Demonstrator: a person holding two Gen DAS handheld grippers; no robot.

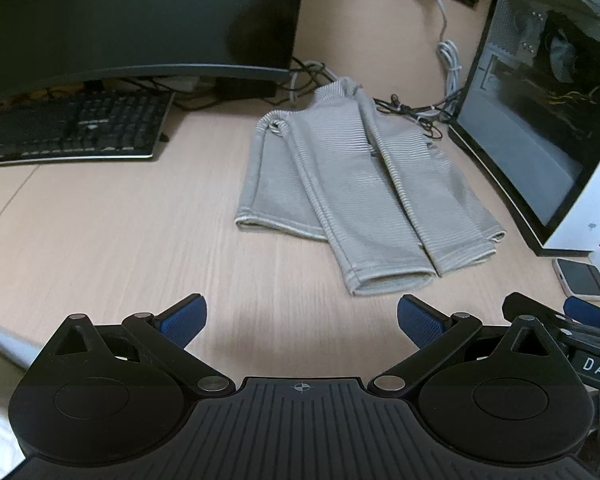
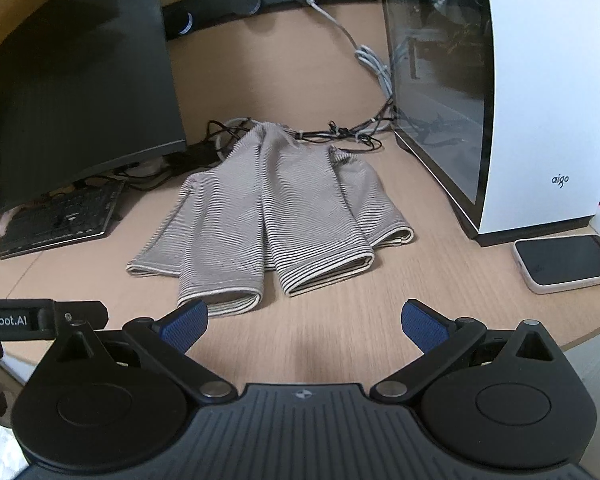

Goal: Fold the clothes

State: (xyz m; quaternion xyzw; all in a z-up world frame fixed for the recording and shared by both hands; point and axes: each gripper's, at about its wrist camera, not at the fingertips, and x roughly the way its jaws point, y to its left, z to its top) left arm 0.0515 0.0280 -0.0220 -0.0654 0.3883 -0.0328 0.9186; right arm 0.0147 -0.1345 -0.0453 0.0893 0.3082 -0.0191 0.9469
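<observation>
A grey striped long-sleeved top (image 1: 340, 184) lies flat on the wooden desk (image 1: 120, 240), both sleeves folded down over the body, cuffs toward me. It also shows in the right wrist view (image 2: 268, 216). My left gripper (image 1: 302, 322) is open and empty, hovering over the desk just in front of the cuffs. My right gripper (image 2: 305, 322) is open and empty, close in front of the sleeve cuffs; its left pad (image 2: 184, 324) is near one cuff. The right gripper's edge shows at the left view's right side (image 1: 580, 320).
A monitor (image 1: 132, 20) and a black keyboard (image 1: 72, 128) stand at the left. A white PC case with a glass side (image 2: 500, 100) stands at the right, a phone (image 2: 564, 262) in front of it. Cables (image 2: 340, 132) lie behind the top.
</observation>
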